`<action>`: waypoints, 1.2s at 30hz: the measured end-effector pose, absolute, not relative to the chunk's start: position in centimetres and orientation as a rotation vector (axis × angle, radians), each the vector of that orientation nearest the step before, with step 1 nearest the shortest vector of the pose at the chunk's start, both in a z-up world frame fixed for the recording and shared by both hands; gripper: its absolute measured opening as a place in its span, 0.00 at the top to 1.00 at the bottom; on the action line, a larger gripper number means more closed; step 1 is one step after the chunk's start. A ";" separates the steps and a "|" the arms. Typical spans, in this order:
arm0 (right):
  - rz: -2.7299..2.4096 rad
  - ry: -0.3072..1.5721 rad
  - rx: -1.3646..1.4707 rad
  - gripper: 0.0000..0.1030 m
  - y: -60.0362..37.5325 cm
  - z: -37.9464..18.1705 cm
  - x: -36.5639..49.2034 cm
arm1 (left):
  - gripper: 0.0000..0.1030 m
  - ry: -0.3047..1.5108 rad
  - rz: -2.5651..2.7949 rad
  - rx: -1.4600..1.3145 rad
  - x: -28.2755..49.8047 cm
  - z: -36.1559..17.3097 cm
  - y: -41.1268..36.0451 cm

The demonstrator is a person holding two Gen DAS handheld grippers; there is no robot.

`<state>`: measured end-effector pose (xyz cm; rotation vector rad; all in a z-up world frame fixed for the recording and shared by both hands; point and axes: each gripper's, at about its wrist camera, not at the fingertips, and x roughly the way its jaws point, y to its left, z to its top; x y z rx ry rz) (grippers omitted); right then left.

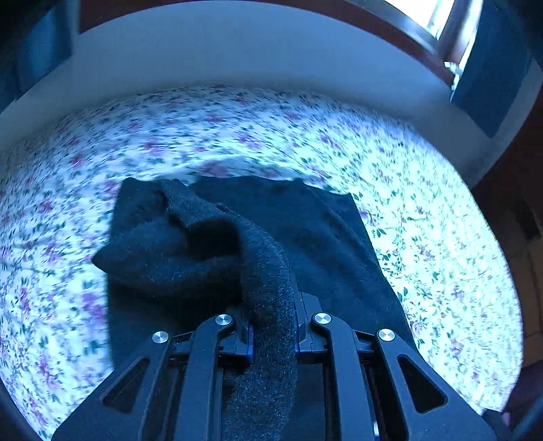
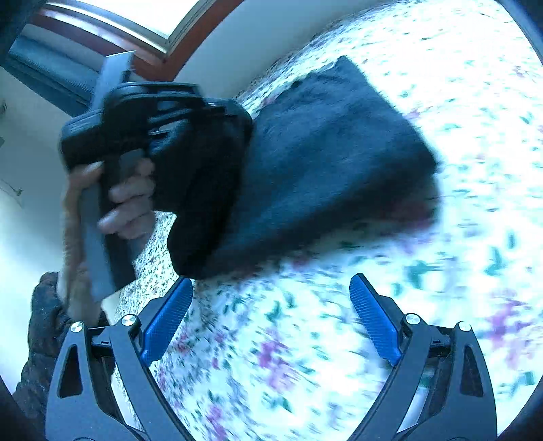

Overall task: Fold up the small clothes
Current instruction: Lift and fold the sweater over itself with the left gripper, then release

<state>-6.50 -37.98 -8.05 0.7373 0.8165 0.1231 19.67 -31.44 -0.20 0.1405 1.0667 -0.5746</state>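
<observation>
A small dark fuzzy garment [image 1: 305, 230] lies on the flower-print sheet [image 1: 424, 203]. My left gripper [image 1: 273, 305] is shut on a rolled edge of the garment, which runs back between its fingers and lifts a fold over the rest. In the right wrist view the garment [image 2: 322, 159] hangs from the left gripper [image 2: 237, 142], held by a hand at the left. My right gripper [image 2: 271, 291] is open and empty over the sheet [image 2: 339, 339], just below the garment's lower edge.
A pale wall [image 1: 237, 51] and a wood-framed window [image 1: 431, 20] lie beyond the bed. A dark sleeve [image 2: 44, 339] shows at the lower left of the right wrist view. The sheet's edge drops off at the left there.
</observation>
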 end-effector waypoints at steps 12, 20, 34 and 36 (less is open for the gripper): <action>0.131 0.754 0.788 0.09 -41.8 -8.0 -10.3 | 0.83 1.065 -0.459 0.211 17.8 -2.8 -36.7; 0.127 0.714 0.833 0.09 -43.4 -8.2 -11.2 | 0.79 1.025 -0.582 0.238 15.4 -1.1 -39.6; 0.100 0.677 0.848 0.09 -44.9 -8.1 -12.4 | 0.41 0.858 -0.657 0.190 12.1 3.9 -33.1; 0.094 0.678 0.843 0.09 -44.9 -8.0 -12.5 | 0.39 0.833 -0.642 0.201 12.0 4.1 -30.7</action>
